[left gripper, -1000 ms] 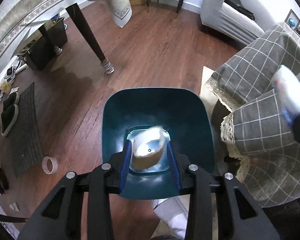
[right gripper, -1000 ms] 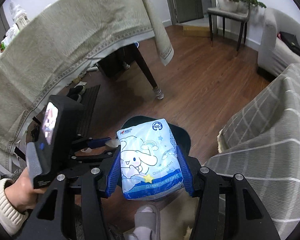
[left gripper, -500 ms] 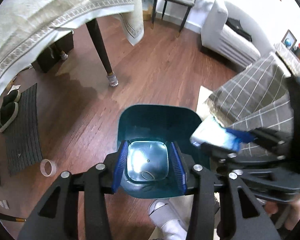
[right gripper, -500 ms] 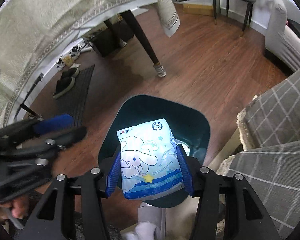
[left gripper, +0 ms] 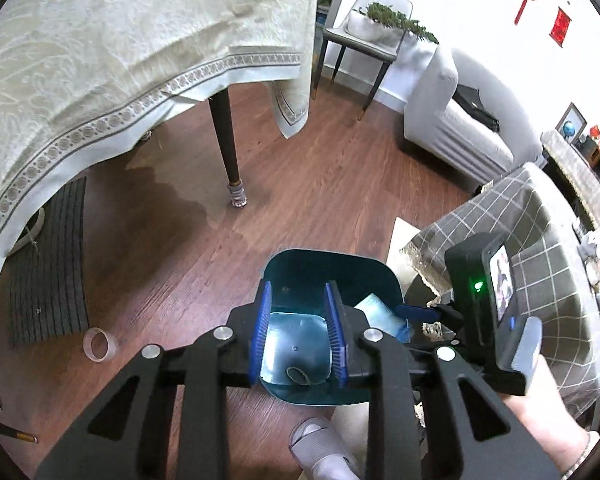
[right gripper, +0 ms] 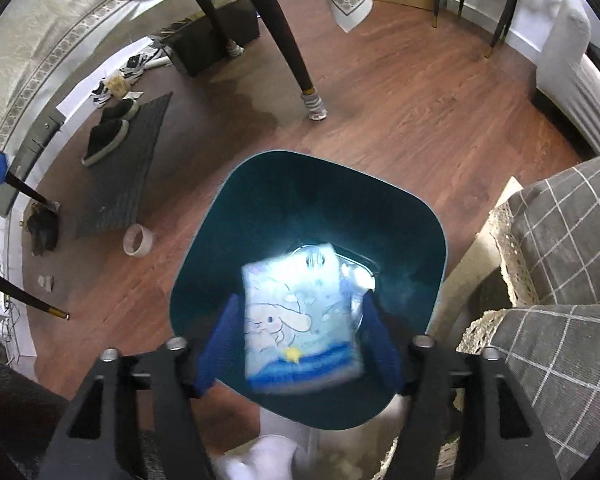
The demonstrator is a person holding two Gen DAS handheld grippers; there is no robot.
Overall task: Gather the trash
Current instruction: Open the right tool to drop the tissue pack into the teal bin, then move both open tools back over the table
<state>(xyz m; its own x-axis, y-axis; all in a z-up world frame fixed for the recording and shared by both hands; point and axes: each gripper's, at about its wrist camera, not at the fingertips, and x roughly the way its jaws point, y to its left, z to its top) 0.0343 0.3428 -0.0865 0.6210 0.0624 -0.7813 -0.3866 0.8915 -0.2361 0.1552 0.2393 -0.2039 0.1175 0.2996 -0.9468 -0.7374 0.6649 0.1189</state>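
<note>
One tissue pack [right gripper: 300, 320] is dropping free between the opening right claw [right gripper: 300, 344] into the teal bin [right gripper: 400, 208] at frame centre, the empty left claw [left gripper: 298, 338] is closing, and a tape roll [right gripper: 139, 241] remains on the floor at centre-left.

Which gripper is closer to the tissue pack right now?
Right. The tissue pack sits between the opening right gripper over the bin; the empty, closing left gripper is beside it.

A home living room; wood floor [left gripper: 320, 184], cloth-draped table [left gripper: 100, 60], grey sofa [left gripper: 460, 128] (slippers [right gripper: 108, 136] on a mat [right gripper: 128, 168]).
</note>
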